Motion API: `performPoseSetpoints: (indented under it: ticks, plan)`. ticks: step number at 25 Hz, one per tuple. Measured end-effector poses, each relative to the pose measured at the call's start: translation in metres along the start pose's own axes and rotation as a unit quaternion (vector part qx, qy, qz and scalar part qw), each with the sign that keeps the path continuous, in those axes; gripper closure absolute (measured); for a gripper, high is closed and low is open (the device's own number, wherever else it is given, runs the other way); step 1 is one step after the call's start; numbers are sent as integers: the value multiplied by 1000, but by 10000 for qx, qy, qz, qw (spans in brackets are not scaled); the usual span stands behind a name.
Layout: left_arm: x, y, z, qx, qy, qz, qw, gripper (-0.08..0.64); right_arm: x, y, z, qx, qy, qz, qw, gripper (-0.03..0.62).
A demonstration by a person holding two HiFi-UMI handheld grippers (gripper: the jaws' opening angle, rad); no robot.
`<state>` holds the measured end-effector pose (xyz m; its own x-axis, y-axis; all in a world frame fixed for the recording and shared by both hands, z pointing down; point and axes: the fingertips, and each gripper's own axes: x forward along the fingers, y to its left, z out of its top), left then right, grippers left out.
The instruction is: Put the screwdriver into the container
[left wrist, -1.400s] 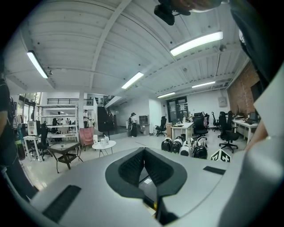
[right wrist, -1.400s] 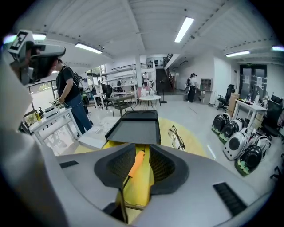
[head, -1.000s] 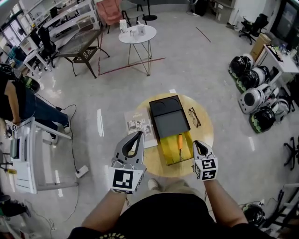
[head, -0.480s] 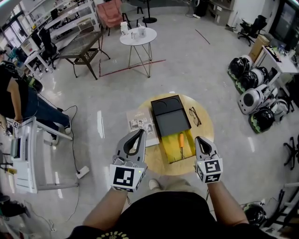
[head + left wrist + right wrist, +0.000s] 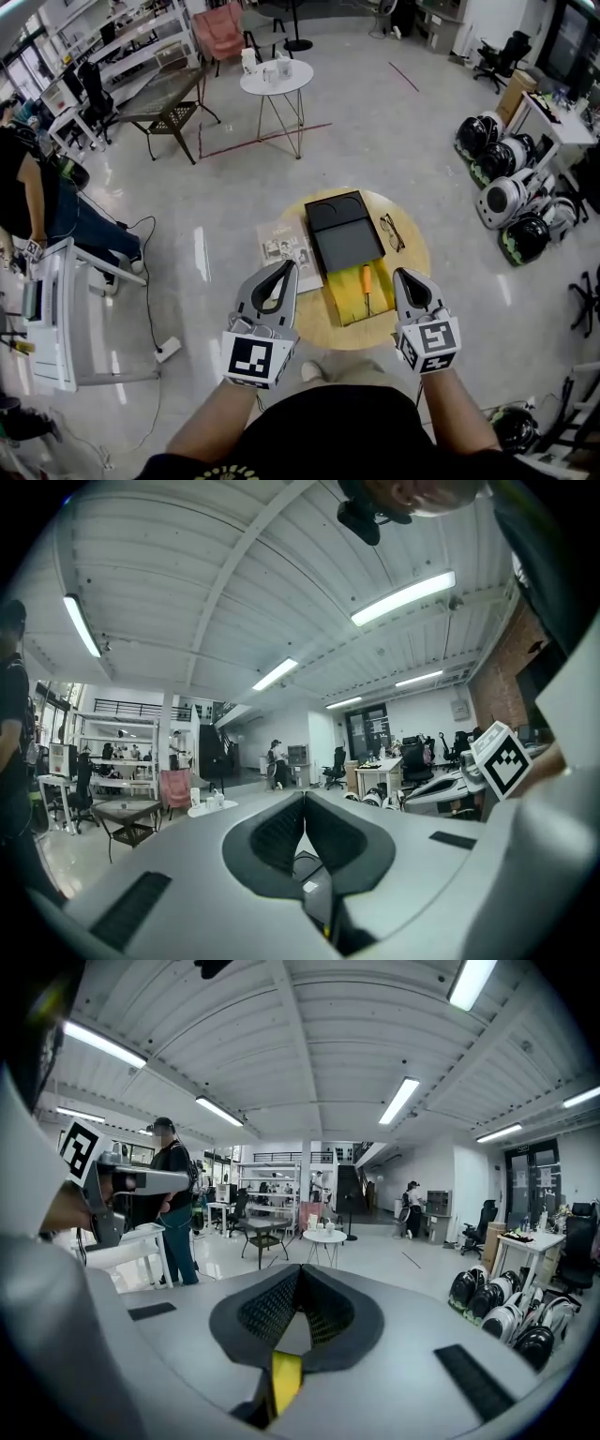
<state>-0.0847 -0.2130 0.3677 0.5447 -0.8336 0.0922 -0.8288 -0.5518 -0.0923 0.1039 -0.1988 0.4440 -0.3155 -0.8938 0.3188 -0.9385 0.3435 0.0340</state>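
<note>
The left gripper [image 5: 288, 268] is hanging by the near left edge of the round table [image 5: 413, 259]. Its jaws are clenched together, the pads meeting along one seam and gripping nothing, and its own view is looking out level across the workshop. A printed paper [image 5: 284, 251] is lying just beyond those clenched tips, partly over the table's left rim. To the right of the left jaws, between the two grippers, the yellow container [image 5: 343, 306] is sitting open on the table. The screwdriver [image 5: 366, 289] is lying inside it, its orange handle pointing away from the person and its shaft pointing back toward them. The screwdriver is lying apart from both pairs of jaws, nearer the right pair than the left, and neither is touching it. Farther ahead of the jaws, a black tray [image 5: 339, 234] is resting at the container's far end, and a pair of glasses [image 5: 391, 233] is lying just right of that tray. The right gripper [image 5: 402, 275] is hovering just right of the container, its jaws pressed together on nothing, with the screwdriver sitting just to their left
</note>
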Motion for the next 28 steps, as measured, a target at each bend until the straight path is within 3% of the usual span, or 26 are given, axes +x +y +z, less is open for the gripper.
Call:
performPoseSetpoints:
  ticks: [28]
  plan:
    - [-19, 1, 12, 71, -155, -130, 9998, 543, -40, 17, 45, -88, -374, -72, 9992, 578]
